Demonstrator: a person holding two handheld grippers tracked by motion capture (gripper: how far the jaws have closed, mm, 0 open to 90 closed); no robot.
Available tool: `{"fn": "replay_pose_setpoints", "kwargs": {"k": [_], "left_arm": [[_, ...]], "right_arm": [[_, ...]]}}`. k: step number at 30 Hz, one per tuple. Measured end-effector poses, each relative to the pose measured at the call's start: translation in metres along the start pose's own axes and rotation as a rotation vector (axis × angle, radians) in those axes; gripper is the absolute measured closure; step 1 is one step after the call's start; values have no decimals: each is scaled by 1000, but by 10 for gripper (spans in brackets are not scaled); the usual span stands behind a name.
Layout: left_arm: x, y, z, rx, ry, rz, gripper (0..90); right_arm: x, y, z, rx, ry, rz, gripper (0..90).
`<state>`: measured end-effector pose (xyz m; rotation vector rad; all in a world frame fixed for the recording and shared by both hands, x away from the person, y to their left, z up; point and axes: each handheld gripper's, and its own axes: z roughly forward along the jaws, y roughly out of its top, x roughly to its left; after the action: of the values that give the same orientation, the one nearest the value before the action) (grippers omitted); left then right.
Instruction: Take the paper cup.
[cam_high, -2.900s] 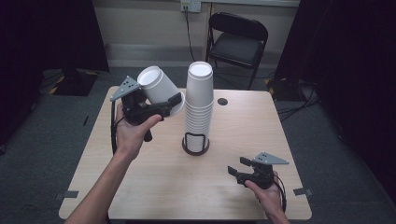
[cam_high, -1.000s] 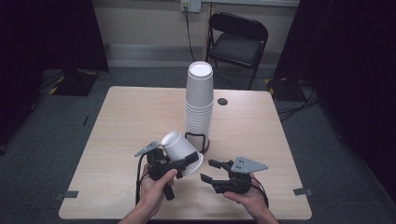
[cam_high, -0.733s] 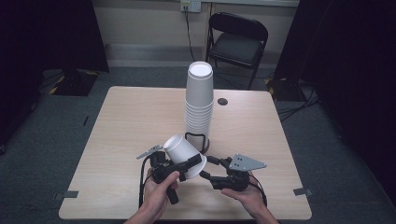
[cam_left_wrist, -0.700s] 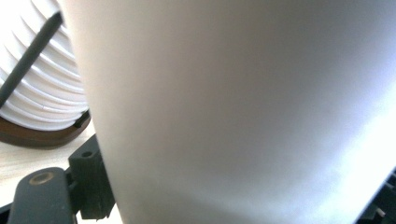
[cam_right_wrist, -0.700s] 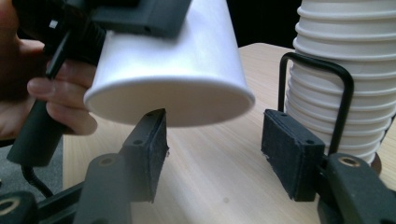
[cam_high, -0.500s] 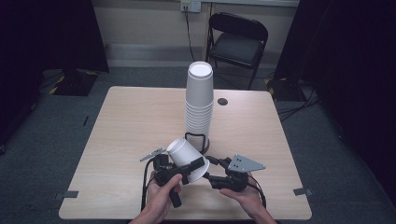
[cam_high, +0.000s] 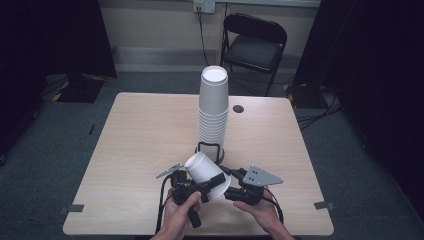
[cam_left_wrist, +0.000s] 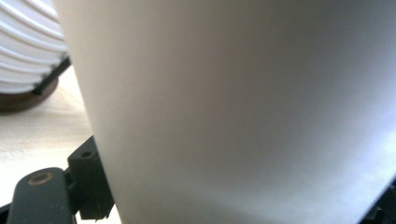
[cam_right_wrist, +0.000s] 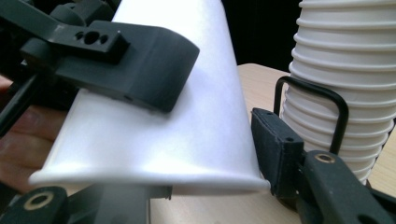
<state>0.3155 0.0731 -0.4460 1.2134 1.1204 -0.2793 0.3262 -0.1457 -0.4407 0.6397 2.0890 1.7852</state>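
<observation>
The cup (cam_high: 206, 175) has come down from the top of the stack (cam_high: 212, 112) to the near edge of the surface (cam_high: 130, 150), and it now lies tilted between the two hands, its base pointing up toward the stack and its rim toward the right side. The left hand-held gripper (cam_high: 192, 189) is clenched on the cup wall; in the right gripper view one of its jaws presses on the upper side of the cup (cam_right_wrist: 154, 116).

The right hand-held gripper (cam_high: 235, 187) is now just beside the rim. Its jaws stand spread, one under the cup and one near the rim edge; it seems that they do not yet pinch it, but the view is too close to be sure.

I judge that this is a handover from left to right, about to be done.

Compared with the earliest frame, the left hand no longer holds the cup high at the far left, and the right hand has moved inward from the right edge. The stack in its holder (cam_high: 210, 149) has not changed.
</observation>
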Motion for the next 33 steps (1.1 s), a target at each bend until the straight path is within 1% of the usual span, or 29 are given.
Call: {"fn": "replay_pose_setpoints", "kwargs": {"k": [1, 2, 3, 5, 6, 7, 9, 10, 11, 12, 13, 14, 15, 16, 18, 19, 21, 22, 24, 27, 28, 29, 31, 32, 33], "left_arm": [[0, -2, 0, -4, -12, -32, 136], [0, -2, 0, -4, -12, -32, 135], [0, -4, 1, -1, -19, -46, 135], [0, -5, 2, -3, -19, -50, 134], [0, -6, 2, 0, -24, -52, 133], [0, -6, 2, 0, -24, -52, 133], [0, -8, 2, -1, -46, -83, 132], [0, -9, 3, 1, -52, -88, 129], [0, -9, 3, 1, -57, -87, 127], [0, -9, 3, 5, -54, -72, 125], [0, -9, 4, 5, -49, -59, 117], [0, -9, 4, 5, -49, -59, 113], [0, -9, 4, 10, -54, -60, 113], [1, -10, 4, 16, -69, -67, 107], [2, -10, 5, 8, -74, -66, 104], [2, -9, 5, 0, -74, -53, 97], [3, -7, 3, -13, -74, -61, 83], [4, -5, 2, -10, -84, -65, 82], [4, -5, 1, -15, -85, -57, 80], [3, -7, 0, -24, -84, -58, 79], [3, -7, -1, -19, -83, -59, 78], [3, -7, -1, -19, -83, -59, 78], [3, -4, -2, -6, -92, -51, 77], [3, -2, -4, -7, -101, -45, 77], [3, -2, -5, -2, -108, -36, 78]], "right_arm": [[0, 0, 0, -8, 4, 0, 560], [0, 0, 0, -13, 4, -6, 569], [1, 0, 0, -10, 2, -9, 575], [2, 0, 1, -10, 1, -12, 580], [1, 0, 1, -12, -3, -10, 620], [1, 0, 1, -12, -3, -10, 620], [-1, 1, -1, -25, -6, -4, 671], [-1, 1, -1, -28, -8, -9, 700], [-2, 1, -2, -31, -15, -10, 721], [-2, 1, -3, -33, -19, -14, 743], [-3, 0, -3, -21, -28, -22, 763], [-3, 0, -2, -20, -29, -21, 783], [-3, 0, -2, -20, -29, -21, 783], [-5, -1, -3, -19, -30, -13, 819], [-5, -1, -3, -19, -25, -13, 825], [-5, -1, -3, -14, -19, -17, 833], [-6, -1, -4, -12, -5, -15, 853], [-6, -1, -4, -14, -4, -15, 858], [-5, 0, -3, -13, -3, -14, 860], [-4, 0, -3, -10, 6, -12, 861], [-5, 1, -3, -9, 18, -5, 861], [-5, 1, -3, -9, 18, -5, 861], [-4, 2, -4, -6, 19, -3, 862], [-4, 3, -4, -4, 21, -3, 862], [-4, 4, -4, -4, 29, 1, 862]]}}
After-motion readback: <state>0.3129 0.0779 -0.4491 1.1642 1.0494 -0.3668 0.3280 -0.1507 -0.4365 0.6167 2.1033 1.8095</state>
